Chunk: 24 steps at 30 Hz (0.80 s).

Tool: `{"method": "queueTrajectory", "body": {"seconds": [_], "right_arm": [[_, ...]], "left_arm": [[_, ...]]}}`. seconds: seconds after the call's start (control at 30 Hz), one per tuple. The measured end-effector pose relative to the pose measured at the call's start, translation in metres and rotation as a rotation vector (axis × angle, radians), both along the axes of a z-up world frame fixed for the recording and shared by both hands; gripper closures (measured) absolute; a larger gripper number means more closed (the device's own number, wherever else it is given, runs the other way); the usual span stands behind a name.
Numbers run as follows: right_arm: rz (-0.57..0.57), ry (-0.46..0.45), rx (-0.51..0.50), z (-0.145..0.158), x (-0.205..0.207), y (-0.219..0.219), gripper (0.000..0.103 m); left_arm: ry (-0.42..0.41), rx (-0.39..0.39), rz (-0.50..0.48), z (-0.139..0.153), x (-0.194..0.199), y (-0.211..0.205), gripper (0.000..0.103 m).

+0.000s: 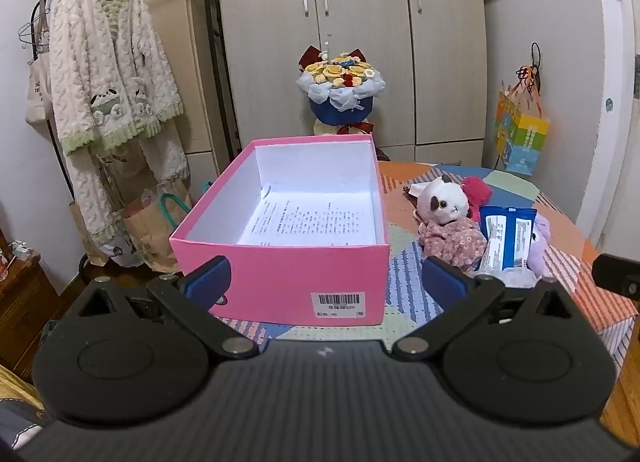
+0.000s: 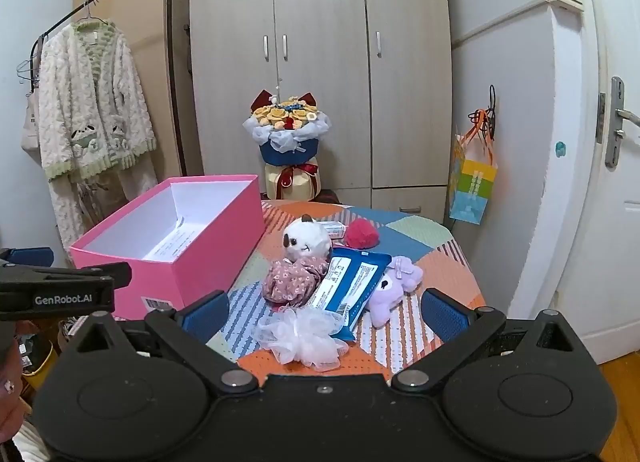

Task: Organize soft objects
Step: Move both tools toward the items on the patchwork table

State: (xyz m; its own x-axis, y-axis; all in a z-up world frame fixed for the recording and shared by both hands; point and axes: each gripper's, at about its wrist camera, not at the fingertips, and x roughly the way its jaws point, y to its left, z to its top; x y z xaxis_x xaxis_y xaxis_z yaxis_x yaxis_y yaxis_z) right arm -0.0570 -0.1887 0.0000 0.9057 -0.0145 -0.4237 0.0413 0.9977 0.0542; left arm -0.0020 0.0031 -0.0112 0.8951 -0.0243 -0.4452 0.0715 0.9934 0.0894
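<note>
An open pink box [image 1: 280, 278] [image 2: 200, 258] stands on the patchwork table, holding only a printed paper sheet [image 1: 308, 222]. To its right lies a pile: a white cat plush in a floral dress [image 2: 306, 242] [image 1: 442, 206], a red pompom [image 2: 361, 234] [image 1: 478, 188], a blue wipes pack [image 2: 352, 282] [image 1: 506, 232], a purple bear plush [image 2: 394, 288] [image 1: 540, 246] and a white mesh bath puff [image 2: 304, 336]. My left gripper [image 1: 326, 282] is open and empty in front of the box. My right gripper [image 2: 324, 312] is open and empty, just before the bath puff.
The table [image 2: 440, 262] has a patchwork cloth and ends near a white door [image 2: 600, 182] on the right. A flower bouquet [image 2: 288, 130] stands behind the table by wardrobes. A robe [image 1: 108, 74] hangs on a rack at left, with paper bags [image 1: 152, 222] below.
</note>
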Motion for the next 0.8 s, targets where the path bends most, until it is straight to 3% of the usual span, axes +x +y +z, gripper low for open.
{"method": "queueTrajectory", "body": {"seconds": [0.8], "right_arm": [[-0.002,0.037,-0.027,-0.01,-0.006,-0.006,0.0]], "left_arm": [[0.057,-0.003,-0.059,-0.007,-0.007,-0.009,0.0]]}}
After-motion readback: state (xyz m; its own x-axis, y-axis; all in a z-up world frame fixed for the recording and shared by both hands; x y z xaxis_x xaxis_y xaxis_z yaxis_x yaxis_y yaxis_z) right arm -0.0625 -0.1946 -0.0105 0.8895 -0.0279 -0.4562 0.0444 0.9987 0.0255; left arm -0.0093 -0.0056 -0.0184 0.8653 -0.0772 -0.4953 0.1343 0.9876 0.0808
